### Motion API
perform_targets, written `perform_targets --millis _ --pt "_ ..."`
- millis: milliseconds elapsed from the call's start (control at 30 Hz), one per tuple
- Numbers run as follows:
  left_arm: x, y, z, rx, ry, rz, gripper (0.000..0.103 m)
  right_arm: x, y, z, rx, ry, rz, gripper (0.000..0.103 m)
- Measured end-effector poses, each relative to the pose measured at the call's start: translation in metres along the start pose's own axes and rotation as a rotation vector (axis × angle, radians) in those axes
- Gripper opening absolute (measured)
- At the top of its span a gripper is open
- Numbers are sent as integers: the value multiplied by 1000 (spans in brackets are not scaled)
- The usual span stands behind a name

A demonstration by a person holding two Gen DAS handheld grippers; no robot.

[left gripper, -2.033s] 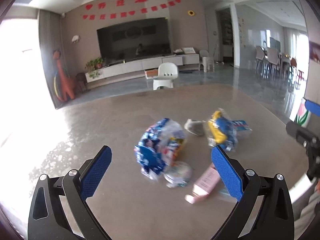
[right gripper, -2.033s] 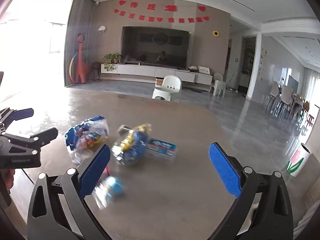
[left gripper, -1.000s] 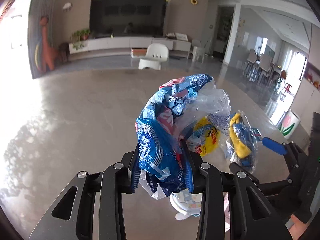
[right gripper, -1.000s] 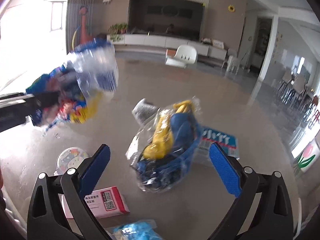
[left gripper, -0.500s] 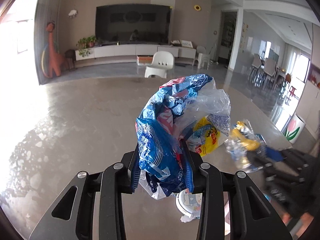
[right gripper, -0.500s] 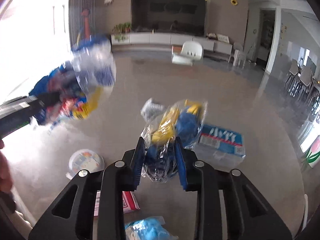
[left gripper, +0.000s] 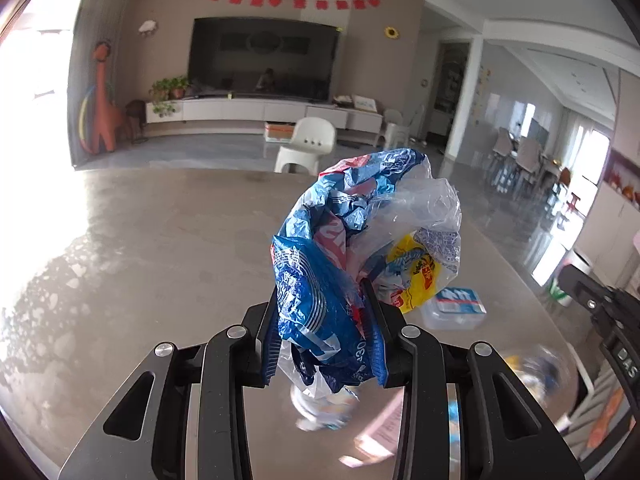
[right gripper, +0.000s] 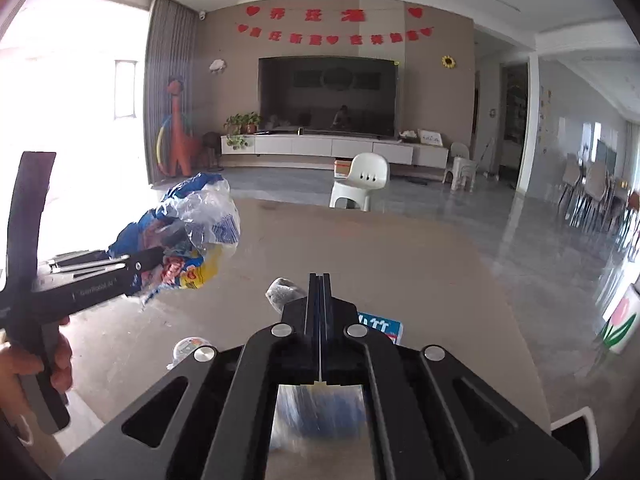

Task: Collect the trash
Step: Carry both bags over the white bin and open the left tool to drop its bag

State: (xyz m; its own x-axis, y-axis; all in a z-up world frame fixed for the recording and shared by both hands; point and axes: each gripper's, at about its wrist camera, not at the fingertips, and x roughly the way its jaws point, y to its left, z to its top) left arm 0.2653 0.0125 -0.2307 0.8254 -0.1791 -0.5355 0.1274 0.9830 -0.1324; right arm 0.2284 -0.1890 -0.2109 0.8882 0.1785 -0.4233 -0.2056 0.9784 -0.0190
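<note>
So your left gripper (left gripper: 326,336) is clamped tight on the crumpled blue wrapper bundle (left gripper: 360,248), holding it up off the table (left gripper: 160,248), same as half a second ago. From the right wrist view you can see that gripper coming in from the left, tilted a bit upward, with your left hand (right gripper: 36,364) wrapped round the handle. Your right gripper (right gripper: 319,300) is pressed completely together with nothing showing between its fingers. Half a second ago it was pinching the blue-and-yellow bag; now there's only a blur of blue and yellow low in both views, so I can't tell where that bag is. The blue-and-white pack (left gripper: 460,300) lies on the table just right of the wrapper bundle, and a grey wad (right gripper: 282,290) sits just left of your right gripper's tips.
</note>
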Motion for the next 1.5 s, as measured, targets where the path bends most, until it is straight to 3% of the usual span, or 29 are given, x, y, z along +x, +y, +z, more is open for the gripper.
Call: perform_targets --millis 233,467,500,567,600,700,933,1167,1400,1500 --pt "-19 -19 -6 46 -14 -21 35 -14 -22 -17 91 48 0 1" --pt "-30 -24 -13 49 -5 -46 35 -39 -30 -73 98 168 -25 3" --pt "-31 -24 -13 42 -2 -54 35 -44 -29 -78 96 158 -37 10" --pt "-34 -24 -15 39 -1 -58 35 -54 -27 -79 78 136 -57 92" --pt "-36 -25 -16 40 1 -59 35 -58 -27 -79 62 120 -62 99" --pt "-46 -29 -22 47 -3 -62 35 -50 -25 -84 25 149 -88 99" --pt "-61 -31 -31 54 10 -57 35 -8 -33 -104 4 315 -82 99" --pt "-72 -38 -31 69 6 -46 35 4 -41 -109 73 368 -27 99" --pt "-80 -37 -23 80 -4 -35 35 21 -56 -123 202 490 29 99" --pt "-81 -40 -26 80 -5 -35 35 21 -55 -127 186 484 -16 100"
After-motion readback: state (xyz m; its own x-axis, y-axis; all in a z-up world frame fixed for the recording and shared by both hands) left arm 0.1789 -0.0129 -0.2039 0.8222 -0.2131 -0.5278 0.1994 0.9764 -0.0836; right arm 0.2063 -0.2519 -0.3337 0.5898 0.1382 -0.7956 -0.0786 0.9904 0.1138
